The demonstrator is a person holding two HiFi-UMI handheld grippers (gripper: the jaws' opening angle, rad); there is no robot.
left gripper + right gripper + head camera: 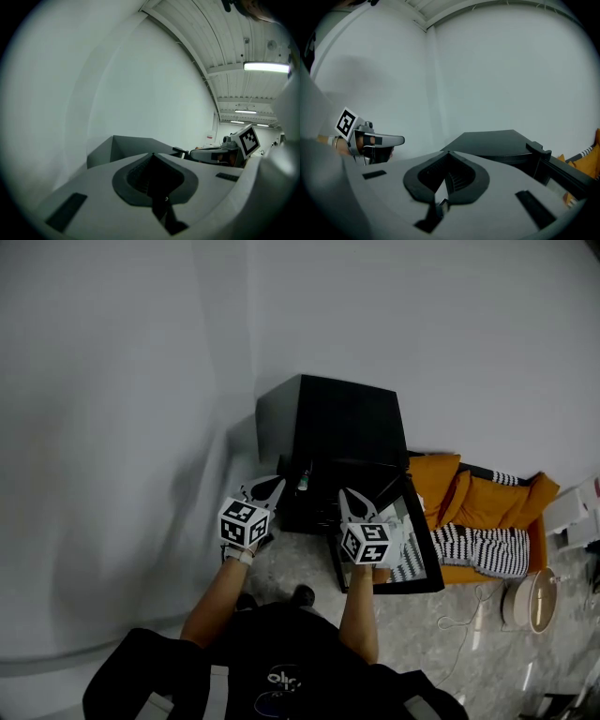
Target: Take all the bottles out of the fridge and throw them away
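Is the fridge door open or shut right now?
Open. The door stands swung out to the right of the fridge, leaving its dark interior exposed.

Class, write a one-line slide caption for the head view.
Before the black fridge with its door open: left gripper and right gripper, jaws shut and empty.

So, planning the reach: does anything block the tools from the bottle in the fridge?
Nothing visible: the fridge door hangs open, and the bottle stands just beyond the left tool and right tool.
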